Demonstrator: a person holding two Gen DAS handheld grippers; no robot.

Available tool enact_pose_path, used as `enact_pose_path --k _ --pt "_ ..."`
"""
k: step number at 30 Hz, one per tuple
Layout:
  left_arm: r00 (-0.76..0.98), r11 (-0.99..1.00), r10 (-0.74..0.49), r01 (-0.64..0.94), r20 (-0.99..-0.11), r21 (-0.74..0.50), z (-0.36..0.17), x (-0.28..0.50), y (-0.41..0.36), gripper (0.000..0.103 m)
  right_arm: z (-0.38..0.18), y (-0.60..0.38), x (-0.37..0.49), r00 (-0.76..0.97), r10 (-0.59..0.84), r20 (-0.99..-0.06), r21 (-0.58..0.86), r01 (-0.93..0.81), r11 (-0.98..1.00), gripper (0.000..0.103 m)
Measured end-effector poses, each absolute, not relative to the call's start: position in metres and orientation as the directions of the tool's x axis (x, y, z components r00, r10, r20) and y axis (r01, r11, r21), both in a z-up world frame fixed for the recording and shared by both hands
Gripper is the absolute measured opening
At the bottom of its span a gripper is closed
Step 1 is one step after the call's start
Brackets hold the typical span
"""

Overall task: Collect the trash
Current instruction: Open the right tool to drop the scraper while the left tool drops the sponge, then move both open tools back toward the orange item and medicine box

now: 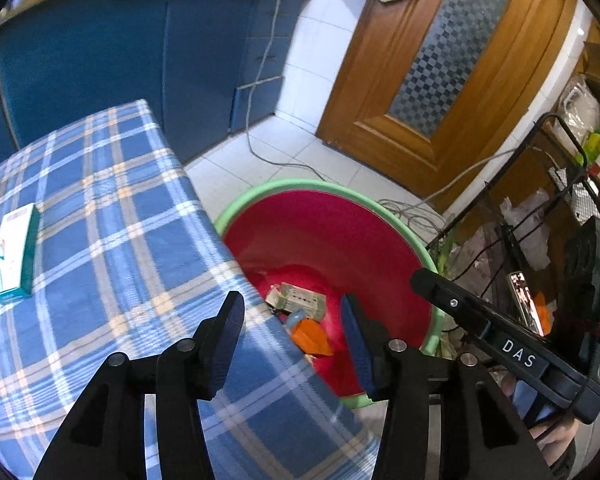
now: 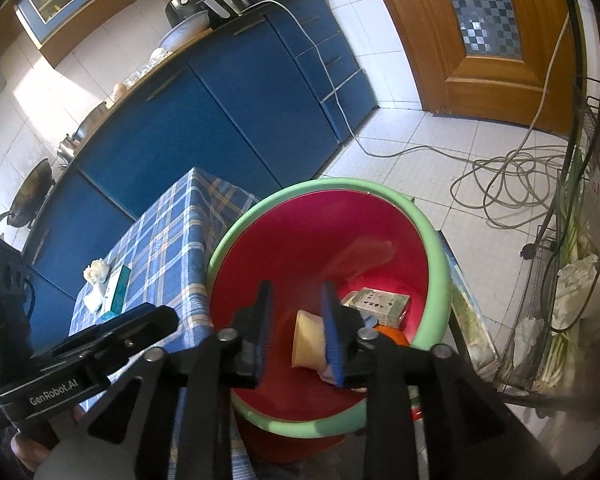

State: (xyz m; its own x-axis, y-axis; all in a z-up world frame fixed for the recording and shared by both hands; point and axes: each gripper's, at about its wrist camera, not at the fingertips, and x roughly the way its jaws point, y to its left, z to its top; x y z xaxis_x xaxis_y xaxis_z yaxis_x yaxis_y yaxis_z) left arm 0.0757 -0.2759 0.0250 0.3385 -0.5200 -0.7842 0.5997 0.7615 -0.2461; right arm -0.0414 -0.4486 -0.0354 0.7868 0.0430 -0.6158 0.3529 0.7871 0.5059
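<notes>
Beige wrapper [image 2: 308, 340] upright between tool pads

Open bin [image 2: 432, 240] beside table [image 2: 172, 232]

Red bin [image 2: 320, 232] with green rim, blue plaid tablecloth [image 1: 112, 208], blue cabinets [image 2: 204, 128]

White tile floor [image 2: 440, 168], blue cabinets [image 2: 204, 120], wood door [image 2: 480, 40] w/ glass — sunlit wall.
</notes>
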Motion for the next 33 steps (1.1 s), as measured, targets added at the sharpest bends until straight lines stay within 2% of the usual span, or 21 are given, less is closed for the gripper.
enact_pose_path --k 4,13,33 --pt "0.372 0.787 -0.510 0.566 -0.776 -0.246 0.030 0.077 -0.256 0.052 -0.032 -0.444 -0.040 0.789 0.052 -0.612 0.506 0.340 0.792 0.038" --pt "0.475 0.864 -0.445 0.450 -0.759 -0.225 0.044 0.087 -0.187 0.052 -0.020 -0.419 -0.031 0.790 0.080 -0.608 0.487 0.290 0.824 0.046" --pt "0.618 0.972 -0.233 0.158 -0.751 -0.172 0.054 0.108 -0.031 0.052 0.012 -0.325 0.015 0.770 0.202 -0.605 0.428 0.101 0.898 0.052"
